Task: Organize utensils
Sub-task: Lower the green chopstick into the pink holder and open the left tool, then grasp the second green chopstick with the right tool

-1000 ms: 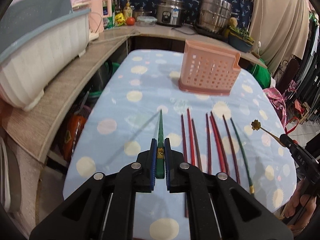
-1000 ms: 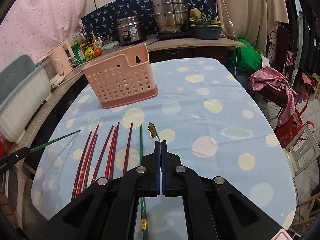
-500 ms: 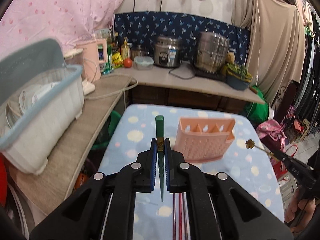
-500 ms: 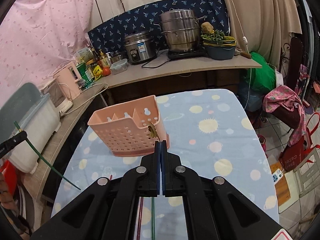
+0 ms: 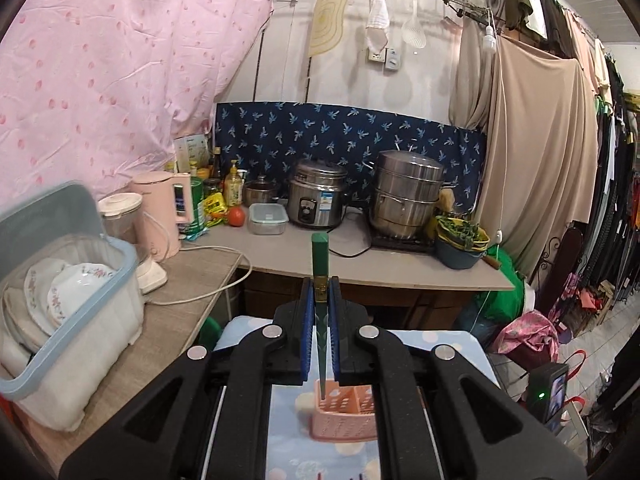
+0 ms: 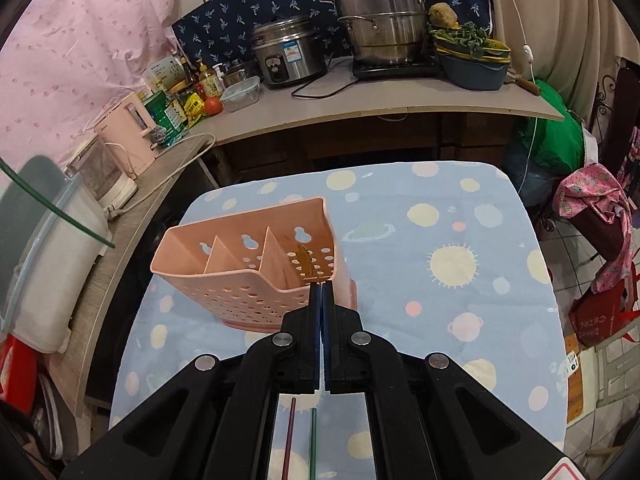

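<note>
Nearest to us, both tools have come up from the bench since a second ago. Our left gripper [image 5: 320, 320] has its fingers clamped on the green chopstick [image 5: 320, 264], now turned upright, its thin tip hanging over the pink holder [image 5: 344, 416]. Our right gripper [image 6: 321, 292] has its fingers pressed together on the flower-topped pick [image 6: 306, 262], whose head is now over the holder's right compartment. We judge that both utensils are ready to drop. Two chopsticks [image 6: 291, 432] remain near the bench's near edge.

Perforated pink plastic holder [image 6: 256, 280] (matt), glossy green chopstick [image 5: 320, 264], shiny steel steamer pot [image 6: 380, 20].
</note>
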`<state>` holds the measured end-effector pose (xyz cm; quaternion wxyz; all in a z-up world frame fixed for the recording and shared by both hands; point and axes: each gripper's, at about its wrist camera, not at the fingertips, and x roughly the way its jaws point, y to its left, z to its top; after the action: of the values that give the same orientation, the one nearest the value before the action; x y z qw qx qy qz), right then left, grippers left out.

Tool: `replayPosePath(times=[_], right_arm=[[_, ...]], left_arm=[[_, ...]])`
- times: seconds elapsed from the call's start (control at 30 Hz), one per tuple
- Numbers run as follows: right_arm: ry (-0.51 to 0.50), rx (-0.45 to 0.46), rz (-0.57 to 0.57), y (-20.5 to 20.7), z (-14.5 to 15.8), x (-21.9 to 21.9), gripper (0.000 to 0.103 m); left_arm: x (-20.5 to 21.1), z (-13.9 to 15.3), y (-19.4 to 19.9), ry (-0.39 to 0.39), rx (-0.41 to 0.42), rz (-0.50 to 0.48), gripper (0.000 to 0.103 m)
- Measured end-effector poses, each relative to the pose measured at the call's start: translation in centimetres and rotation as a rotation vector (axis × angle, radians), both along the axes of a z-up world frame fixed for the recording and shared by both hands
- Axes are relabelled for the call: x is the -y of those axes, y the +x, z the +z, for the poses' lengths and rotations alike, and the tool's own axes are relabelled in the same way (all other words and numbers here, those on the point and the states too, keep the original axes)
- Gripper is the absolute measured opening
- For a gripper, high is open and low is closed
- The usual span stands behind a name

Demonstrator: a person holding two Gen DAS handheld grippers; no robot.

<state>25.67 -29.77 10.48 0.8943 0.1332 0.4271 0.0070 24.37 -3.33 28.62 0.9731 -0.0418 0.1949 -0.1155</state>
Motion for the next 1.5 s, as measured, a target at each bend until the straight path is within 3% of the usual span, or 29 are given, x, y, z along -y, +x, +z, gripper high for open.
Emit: replayPosePath(times=[0.37,0.6,0.67,0.73,0.77,1.13,1.3,1.5], right_arm=[[-0.006,-0.072,0.006,2.9,-1.6,-0.1,0.001],[0.003,-0.012,-0.011,2.3,-0.8,-0.4,0.007],[0.007,0.005,-0.014,2.0,-0.4,-0.4,0.01],[0.002,0.023,-0.016,1.4,0.1,-0.5,0.013],[0.002,0.032,-0.017,1.0,0.4,-0.6,0.016],[0.033,0.118,0.0,-5.9,2.8,-1.3,0.023],[0.047,0.125,-0.003,-10.2,2.2,-1.4,0.027],[0.018,0.09,-0.005,-15.3,-0.7,-2.3,0.028]], left_arm=[[3.1,-6.3,5.5,0.056,-0.106,0.003,0.007],[2.2,-9.4,6.7,0.061,-0.163,0.02,0.008],[1.7,-9.6,6.4,0.058,-0.165,0.032,0.02],[1.1,-9.6,5.8,0.047,-0.153,0.037,0.043],[0.9,-9.5,5.3,0.048,-0.142,0.041,0.045],[-1.2,-9.4,-0.7,0.097,-0.124,0.04,0.053],[-2.3,-11.8,-3.9,0.127,-0.173,0.021,0.054],[-3.9,-16.3,-7.7,0.145,-0.251,0.022,0.054]])
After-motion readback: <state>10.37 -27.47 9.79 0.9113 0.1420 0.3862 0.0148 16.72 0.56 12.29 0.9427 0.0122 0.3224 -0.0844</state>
